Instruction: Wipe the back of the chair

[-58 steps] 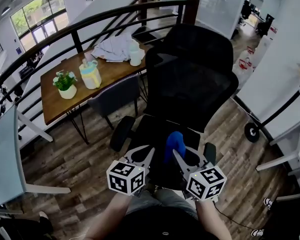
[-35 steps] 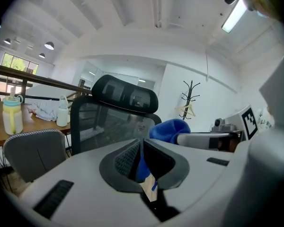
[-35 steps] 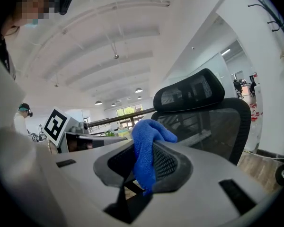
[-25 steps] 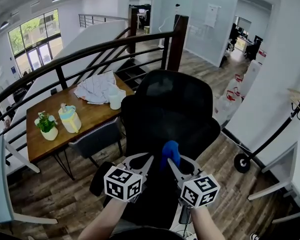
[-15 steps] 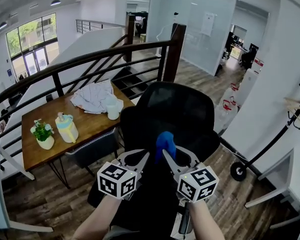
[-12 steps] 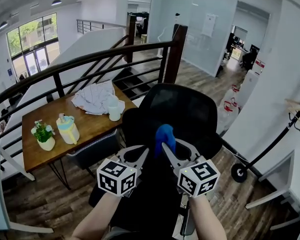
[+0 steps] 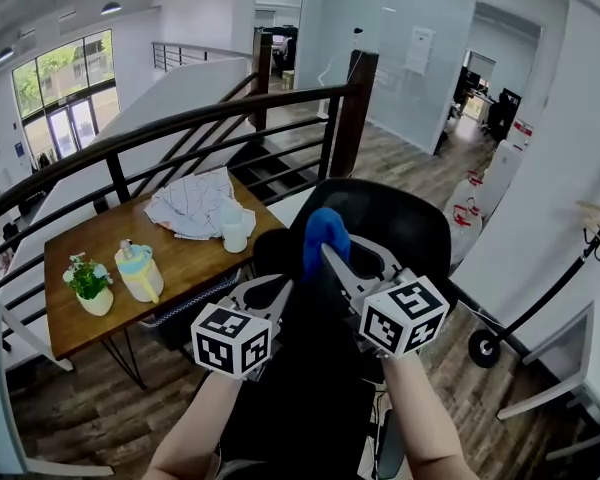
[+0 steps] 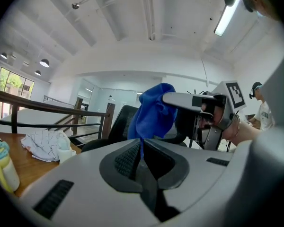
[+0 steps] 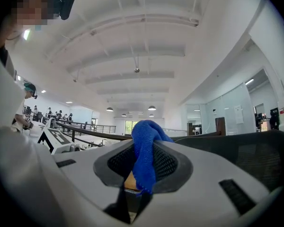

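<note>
The right gripper (image 7: pixel 328 254) clamps a blue cloth (image 7: pixel 323 230) near the top edge of the black mesh chair back (image 7: pixel 417 230), while the left gripper (image 7: pixel 283 287), jaws together and empty, sits at its 8 o'clock, with a wooden table (image 7: pixel 185 253) below a dark stair railing (image 7: pixel 180 120) at 9 o'clock

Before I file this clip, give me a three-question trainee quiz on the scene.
1. True or false: the left gripper holds the cloth.
2. What stands at the table's left end? A plant; B laptop; C lamp.
3. Fill in: the chair is ___ in colour.
Key: 1 false, the right gripper holds it; 2 A; 3 black.
</note>
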The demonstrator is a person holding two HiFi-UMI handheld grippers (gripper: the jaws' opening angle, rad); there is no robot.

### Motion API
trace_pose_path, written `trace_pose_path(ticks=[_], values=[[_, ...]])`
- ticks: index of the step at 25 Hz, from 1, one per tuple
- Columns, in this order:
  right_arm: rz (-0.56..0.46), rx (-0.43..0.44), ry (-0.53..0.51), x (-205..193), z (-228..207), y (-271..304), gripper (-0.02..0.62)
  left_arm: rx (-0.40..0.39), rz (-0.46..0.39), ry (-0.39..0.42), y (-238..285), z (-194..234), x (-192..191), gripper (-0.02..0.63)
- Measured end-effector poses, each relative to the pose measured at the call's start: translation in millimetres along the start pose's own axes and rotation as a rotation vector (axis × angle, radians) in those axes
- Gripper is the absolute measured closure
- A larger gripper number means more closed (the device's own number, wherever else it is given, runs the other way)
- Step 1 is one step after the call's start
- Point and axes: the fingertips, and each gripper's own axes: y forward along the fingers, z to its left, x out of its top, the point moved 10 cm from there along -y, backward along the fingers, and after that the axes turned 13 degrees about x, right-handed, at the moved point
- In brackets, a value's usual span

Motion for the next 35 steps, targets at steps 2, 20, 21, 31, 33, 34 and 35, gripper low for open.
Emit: trace_pose_path(ticks=[2,20,21,31,33,34,35], values=[[-0.003,0.003,-0.003,0.5,-8.0,8.8,0.495,-0.002,-0.006,-0.001,6.1,3.3,3.0,0.574],[0.011,-0.230,0.235,-41.4,-86.8,20.3,0.494,-0.107,0.013,0.028,61.7,-9.3,8.7,0.574],[0.016,-0.245,0.238,-42.0,-89.5,17.2,0.494,-0.111,0.012,0.027,63.5,-9.3,9.3,0.574],[0.017,-0.409,0.289,-50.5,-104.2,-29.8,0.494,-0.151,0.038,0.026,79.8,-23.5,7.9,0.574],[0.019,-0.436,0.289,-51.3,-103.7,-39.5,0.494,-0.167,0.049,0.029,81.7,-28.9,5.6,0.574],[0.018,-0.451,0.291,-51.9,-103.2,-44.8,0.494,-0.177,0.053,0.030,82.6,-32.1,4.6,0.574],[0.015,-0.467,0.292,-52.6,-102.6,-50.3,0.494,-0.186,0.057,0.031,83.7,-35.4,3.5,0.574]])
